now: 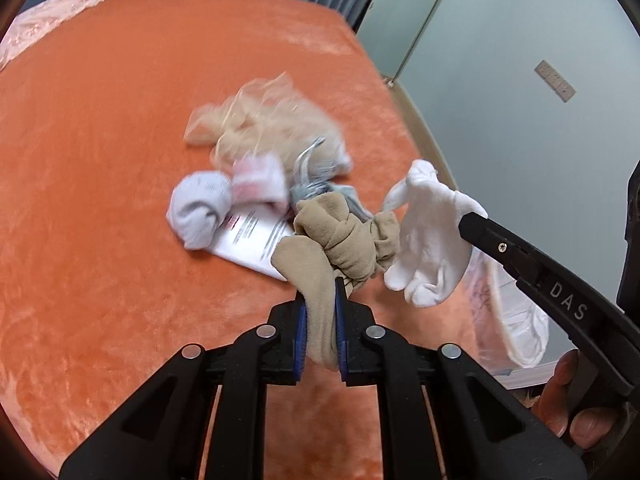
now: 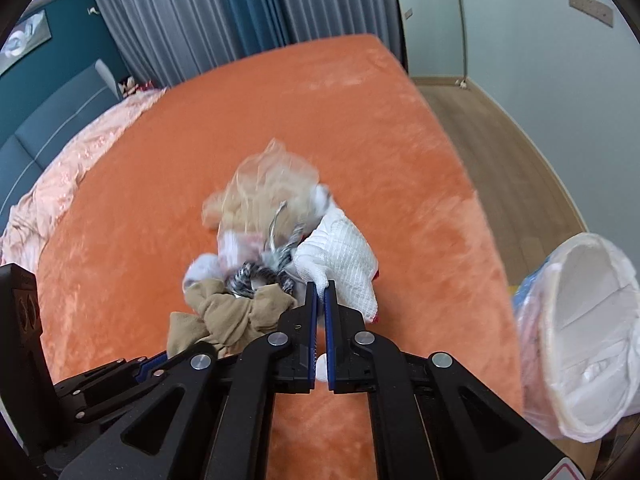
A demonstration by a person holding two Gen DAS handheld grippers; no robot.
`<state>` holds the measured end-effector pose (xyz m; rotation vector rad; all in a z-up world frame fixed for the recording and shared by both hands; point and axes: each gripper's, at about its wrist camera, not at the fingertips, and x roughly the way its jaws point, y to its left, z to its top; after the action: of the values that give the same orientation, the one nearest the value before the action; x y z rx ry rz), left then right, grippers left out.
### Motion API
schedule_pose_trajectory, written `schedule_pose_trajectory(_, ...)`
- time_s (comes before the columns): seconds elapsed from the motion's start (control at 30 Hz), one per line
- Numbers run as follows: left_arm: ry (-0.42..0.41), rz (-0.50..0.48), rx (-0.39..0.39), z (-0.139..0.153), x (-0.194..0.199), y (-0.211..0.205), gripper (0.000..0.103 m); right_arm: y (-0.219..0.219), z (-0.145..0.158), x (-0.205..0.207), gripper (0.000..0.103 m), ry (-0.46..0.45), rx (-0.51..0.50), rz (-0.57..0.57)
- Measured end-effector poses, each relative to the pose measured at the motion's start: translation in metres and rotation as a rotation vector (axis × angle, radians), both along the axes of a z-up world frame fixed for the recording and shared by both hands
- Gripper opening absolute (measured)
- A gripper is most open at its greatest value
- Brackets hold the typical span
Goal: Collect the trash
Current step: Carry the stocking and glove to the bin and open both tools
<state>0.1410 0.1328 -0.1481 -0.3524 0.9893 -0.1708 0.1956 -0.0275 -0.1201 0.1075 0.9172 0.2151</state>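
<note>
An orange plush blanket [image 2: 360, 128] covers the bed. At its far left side lies a rumpled pink quilt [image 2: 72, 168]. Behind the bed hang grey and teal curtains [image 2: 208, 12], beside a dark teal wall with a framed picture [image 2: 24, 40]. To the right are a wooden floor [image 2: 516, 160] and a pale wall carrying a switch plate [image 2: 591, 8].

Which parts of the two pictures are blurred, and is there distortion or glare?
Left wrist view: the pile is smeared by motion, print on the paper unreadable; the left gripper and tan stocking are sharp. Right wrist view: the plastic bag is blurred, the right gripper crisp on the white sock. Both views bend the bed's edges; light is soft, no glare.
</note>
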Motion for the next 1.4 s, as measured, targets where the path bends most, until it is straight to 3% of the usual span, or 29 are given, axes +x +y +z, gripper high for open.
schedule_pose_trajectory(0.2,-0.096,-0.069,0.001,0.054,-0.007,-0.039,0.011,-0.051,0.046,-0.028,0.003,-0.11,-0.045,-0.082)
schedule_pose_trajectory(0.4,-0.141,-0.184,0.015,0.083,-0.013,-0.104,0.012,-0.122,0.061,-0.056,0.003,-0.154,-0.053,-0.209)
schedule_pose_trajectory(0.67,-0.133,-0.315,-0.002,0.083,-0.007,-0.188,0.012,-0.211,0.041,-0.076,0.003,-0.12,-0.034,-0.339)
schedule_pose_trajectory(1.0,-0.09,-0.421,-0.005,0.061,0.016,-0.278,0.013,-0.268,0.009,-0.08,0.005,-0.063,-0.035,-0.419)
schedule_pose_trajectory(1.13,-0.074,-0.432,-0.031,0.055,0.023,-0.294,0.017,-0.279,0.007,-0.081,0.009,-0.065,-0.031,-0.445)
schedule_pose_trajectory(1.27,-0.082,-0.413,-0.037,0.055,0.025,-0.298,0.03,-0.287,0.009,-0.082,0.01,-0.063,-0.021,-0.457)
schedule_pose_trajectory(1.4,-0.095,-0.393,-0.027,0.058,0.023,-0.289,0.031,-0.277,0.011,-0.081,0.016,-0.064,-0.025,-0.444)
